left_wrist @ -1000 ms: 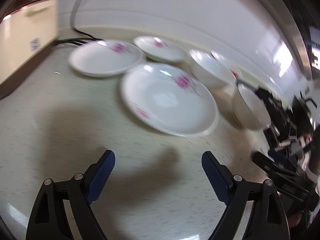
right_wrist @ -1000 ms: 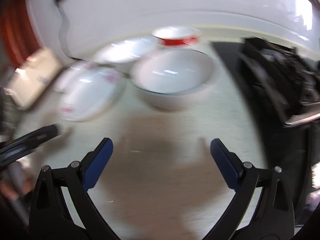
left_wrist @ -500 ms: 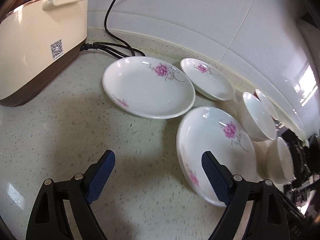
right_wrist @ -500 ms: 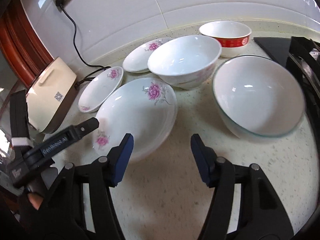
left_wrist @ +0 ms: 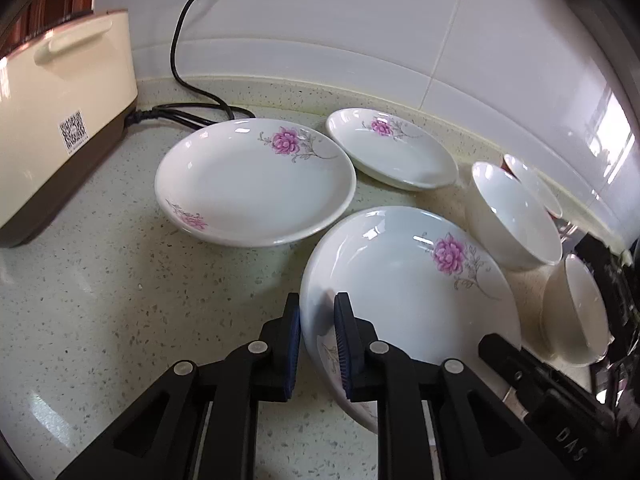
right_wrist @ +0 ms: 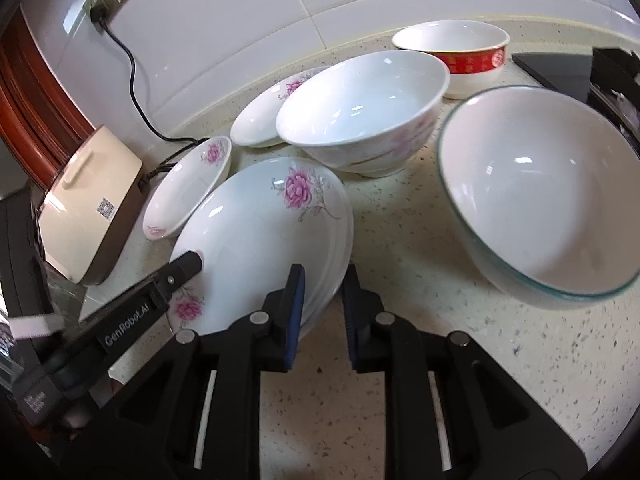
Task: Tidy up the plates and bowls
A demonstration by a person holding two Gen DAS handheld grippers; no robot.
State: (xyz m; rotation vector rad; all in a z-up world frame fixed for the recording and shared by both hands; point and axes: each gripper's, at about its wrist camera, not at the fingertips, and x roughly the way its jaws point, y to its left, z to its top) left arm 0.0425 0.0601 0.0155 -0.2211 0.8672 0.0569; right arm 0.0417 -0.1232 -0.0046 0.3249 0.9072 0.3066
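A large white plate with pink flowers (left_wrist: pixel 408 280) (right_wrist: pixel 256 236) lies nearest me on the speckled counter. My left gripper (left_wrist: pixel 316 344) is shut on its left rim. My right gripper (right_wrist: pixel 322 312) is shut on its near right rim. A second flowered plate (left_wrist: pixel 248 184) (right_wrist: pixel 188 184) lies to the left, and a smaller one (left_wrist: pixel 396 152) (right_wrist: pixel 264 116) sits behind. A white bowl (left_wrist: pixel 516 216) (right_wrist: pixel 360 112), a glass-rimmed bowl (left_wrist: pixel 576 312) (right_wrist: pixel 536 192) and a red-banded bowl (right_wrist: pixel 460 52) stand on the right.
A cream appliance (left_wrist: pixel 52 120) (right_wrist: pixel 88 200) with a black power cord (left_wrist: pixel 188 40) stands at the left by the tiled wall. A black stove edge (right_wrist: pixel 580 68) lies at the far right.
Both grippers have closed from wide open onto opposite rims of the nearest flowered plate. Both cameras have moved closer to it.
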